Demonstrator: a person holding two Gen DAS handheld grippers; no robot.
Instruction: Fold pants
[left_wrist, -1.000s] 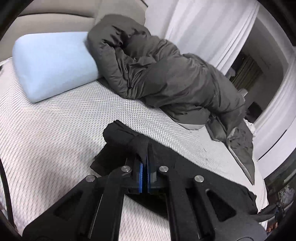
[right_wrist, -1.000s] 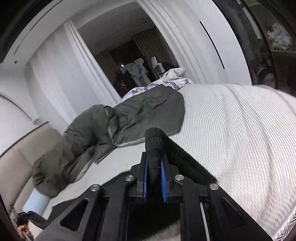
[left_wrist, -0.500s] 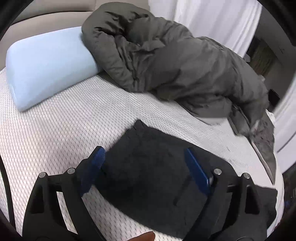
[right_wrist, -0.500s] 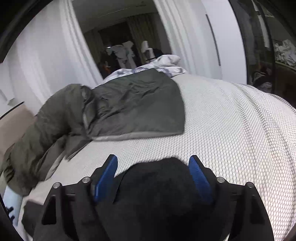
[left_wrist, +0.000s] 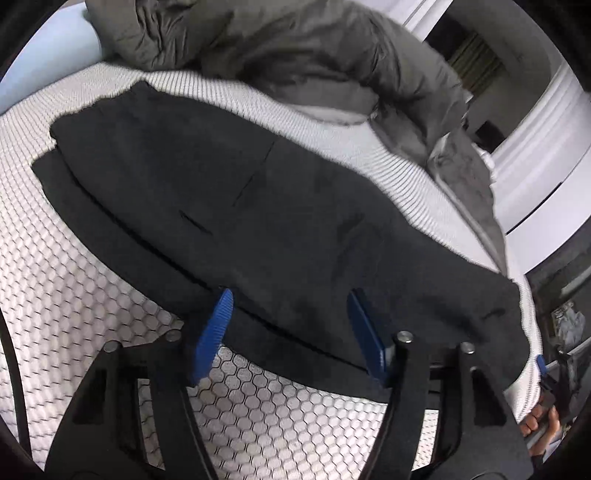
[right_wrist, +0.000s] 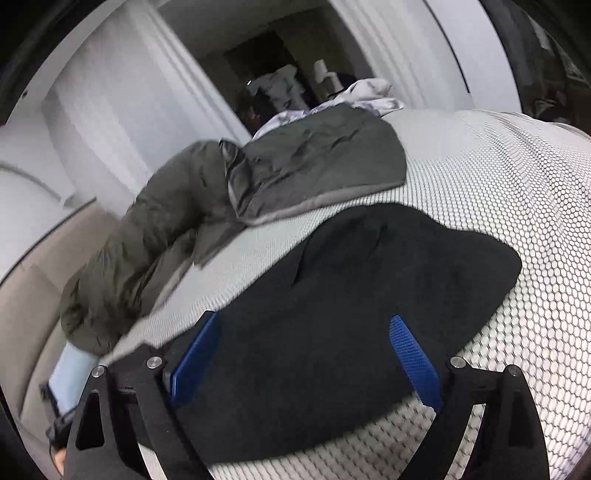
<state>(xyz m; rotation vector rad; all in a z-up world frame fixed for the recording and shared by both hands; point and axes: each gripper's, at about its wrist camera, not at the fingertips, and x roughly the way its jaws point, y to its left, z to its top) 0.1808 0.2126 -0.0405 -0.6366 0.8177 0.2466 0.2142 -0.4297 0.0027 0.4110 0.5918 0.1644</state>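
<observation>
- Both of your grippers have let go since a second ago: each was pinching a bunch of the black pants then, and now the cloth lies flat on the bed.
- Your left gripper (left_wrist: 288, 332) has its blue fingers (left_wrist: 212, 334) spread wide and holds nothing; they hang over the near edge of the pants (left_wrist: 258, 206).
- Your right gripper (right_wrist: 306, 358) is the same, fingers (right_wrist: 413, 358) spread apart and bare, with the pants (right_wrist: 351, 314) lying under and between them.
- Pants lie as a long dark band across the bed (left_wrist: 74, 295), one layer doubled over another, a lower edge showing along the near side in the left view.
- Bed cover is white with a honeycomb weave (right_wrist: 535, 258).
- A crumpled grey quilt (left_wrist: 295, 55) is heaped beyond the pants, near them, with a strip of bed cover showing between the two in both views.
- A pale blue pillow (left_wrist: 48, 66) sits at the head end, next to the quilt.
- Behind the bed hang white curtains (right_wrist: 122, 110), and a dark doorway (right_wrist: 266, 55) opens to a room with clothes in it; details there are blurred.
</observation>
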